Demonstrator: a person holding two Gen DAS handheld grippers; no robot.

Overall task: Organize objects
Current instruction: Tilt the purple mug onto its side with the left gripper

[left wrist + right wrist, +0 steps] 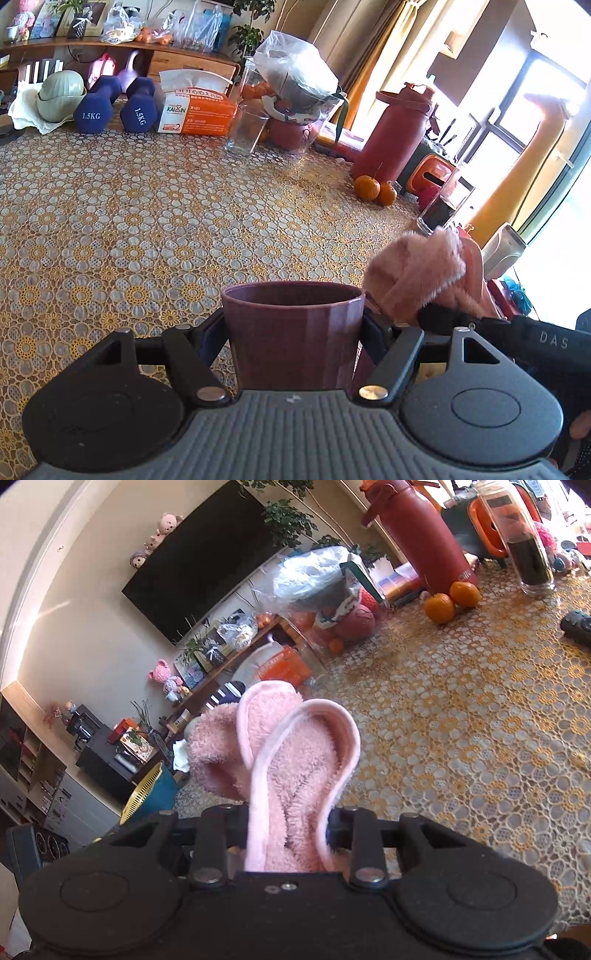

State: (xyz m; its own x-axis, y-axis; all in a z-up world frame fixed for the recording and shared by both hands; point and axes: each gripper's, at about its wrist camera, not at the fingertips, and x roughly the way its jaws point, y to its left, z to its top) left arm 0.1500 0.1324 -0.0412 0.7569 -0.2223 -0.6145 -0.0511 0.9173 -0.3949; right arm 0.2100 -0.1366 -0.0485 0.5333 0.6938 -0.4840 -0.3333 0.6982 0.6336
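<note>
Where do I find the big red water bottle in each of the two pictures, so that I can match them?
Left wrist view: the red water bottle stands upright at the upper right, behind two oranges.
Right wrist view: the same bottle leans across the top, right of centre, above the oranges.
Shared landmark: the pair of oranges at the bottle's foot.
</note>
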